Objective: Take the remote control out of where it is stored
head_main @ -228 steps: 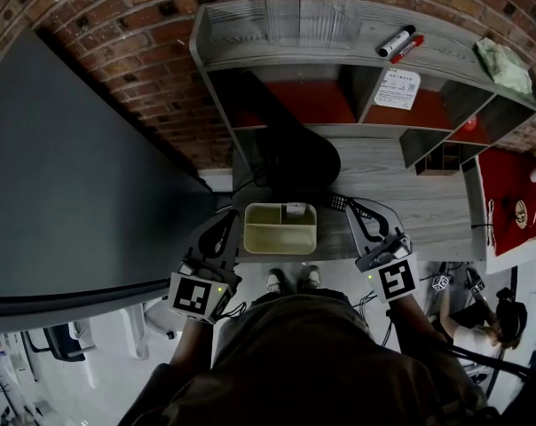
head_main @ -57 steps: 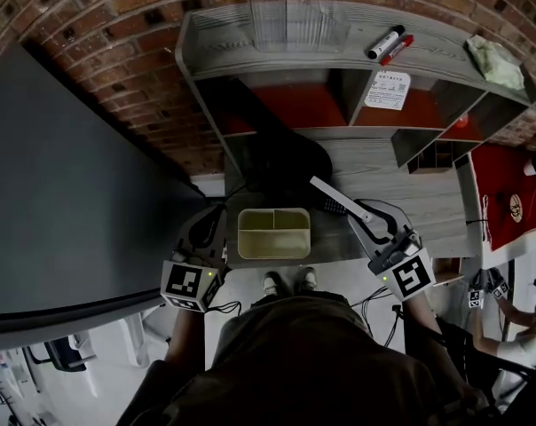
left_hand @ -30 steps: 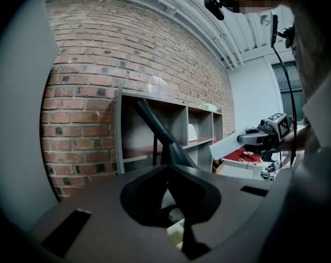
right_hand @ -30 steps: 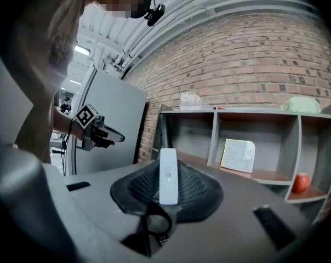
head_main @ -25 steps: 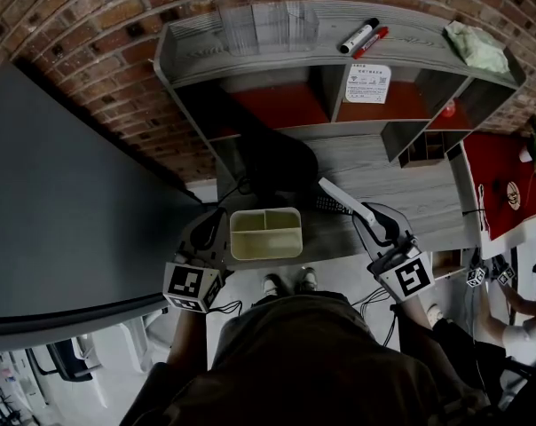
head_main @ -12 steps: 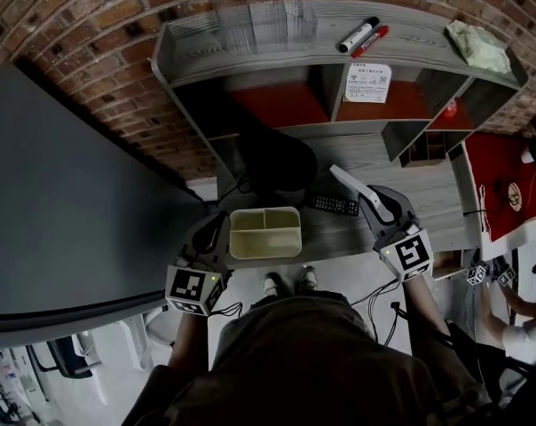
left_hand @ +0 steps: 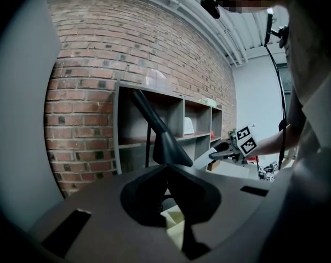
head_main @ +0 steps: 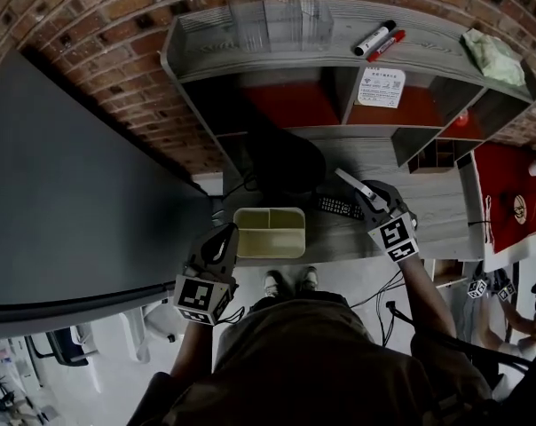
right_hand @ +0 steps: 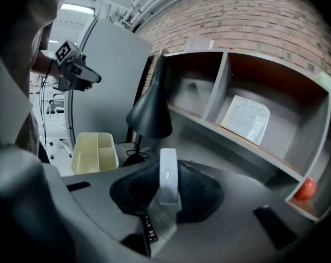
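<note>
A broad grey panel (head_main: 73,176) fills the space well to the left of the left gripper (head_main: 227,232), with a brick wall (head_main: 117,25) behind it. Ahead of both grippers a grey shelf unit (head_main: 206,47) stands at the back of the desk (head_main: 428,193). A black lamp (head_main: 281,162) rises between the grippers and the shelves, ahead and to the left of the right gripper (head_main: 367,196). It is the nearest tall thing on that side.

A pale yellow bin (head_main: 270,254) with two compartments sits at the desk's front edge. It is just beside the left gripper's tip and apart from the right gripper. A black remote (head_main: 339,208) lies flat on the desk just below and left of the right gripper's jaws. A printed card (head_main: 381,87) leans in a shelf compartment beyond them, and two markers (head_main: 379,39) lie on the shelf top.

The right forearm reaches over the desk's front edge, its gripper tilted a little downward. Its jaws are clamped on the white remote (right_hand: 169,177), which sticks out ahead of them over the desk, outside the bin. The left gripper hangs off the desk's front edge with its jaws together and nothing in them.
</note>
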`<state>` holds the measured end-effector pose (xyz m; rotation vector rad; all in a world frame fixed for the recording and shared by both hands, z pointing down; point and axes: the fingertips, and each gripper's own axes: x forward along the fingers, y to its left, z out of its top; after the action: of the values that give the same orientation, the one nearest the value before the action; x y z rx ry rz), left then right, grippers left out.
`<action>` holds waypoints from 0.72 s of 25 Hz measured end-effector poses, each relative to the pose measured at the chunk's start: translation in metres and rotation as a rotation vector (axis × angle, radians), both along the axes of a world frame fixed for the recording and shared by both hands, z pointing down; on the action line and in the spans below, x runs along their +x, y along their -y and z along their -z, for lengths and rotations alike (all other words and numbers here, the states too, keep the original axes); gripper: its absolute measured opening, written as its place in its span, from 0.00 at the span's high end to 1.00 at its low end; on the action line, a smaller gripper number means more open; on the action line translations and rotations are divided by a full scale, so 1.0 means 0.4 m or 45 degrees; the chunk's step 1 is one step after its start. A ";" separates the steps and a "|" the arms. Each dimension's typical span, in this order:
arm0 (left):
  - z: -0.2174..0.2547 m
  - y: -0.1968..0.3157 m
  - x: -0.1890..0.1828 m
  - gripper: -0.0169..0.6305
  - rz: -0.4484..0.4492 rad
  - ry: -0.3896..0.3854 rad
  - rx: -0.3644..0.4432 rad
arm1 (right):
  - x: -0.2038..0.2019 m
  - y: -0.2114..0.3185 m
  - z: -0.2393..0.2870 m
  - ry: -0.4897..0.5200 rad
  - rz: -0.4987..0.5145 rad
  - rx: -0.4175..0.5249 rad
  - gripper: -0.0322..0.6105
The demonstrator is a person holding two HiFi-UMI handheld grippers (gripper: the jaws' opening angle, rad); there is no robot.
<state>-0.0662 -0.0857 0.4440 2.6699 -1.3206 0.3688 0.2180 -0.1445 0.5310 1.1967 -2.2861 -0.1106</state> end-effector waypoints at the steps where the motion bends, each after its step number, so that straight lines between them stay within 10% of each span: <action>1: -0.006 -0.006 0.003 0.96 0.000 0.001 -0.010 | -0.002 0.003 -0.023 -0.020 0.004 -0.016 0.82; 18: -0.027 -0.048 -0.008 0.96 0.060 0.018 -0.073 | -0.016 0.080 -0.348 -0.442 0.166 -0.123 0.82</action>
<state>-0.0694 -0.0663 0.4548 2.5895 -1.3533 0.4138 0.2115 -0.1764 0.6701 0.9005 -2.0364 -0.2345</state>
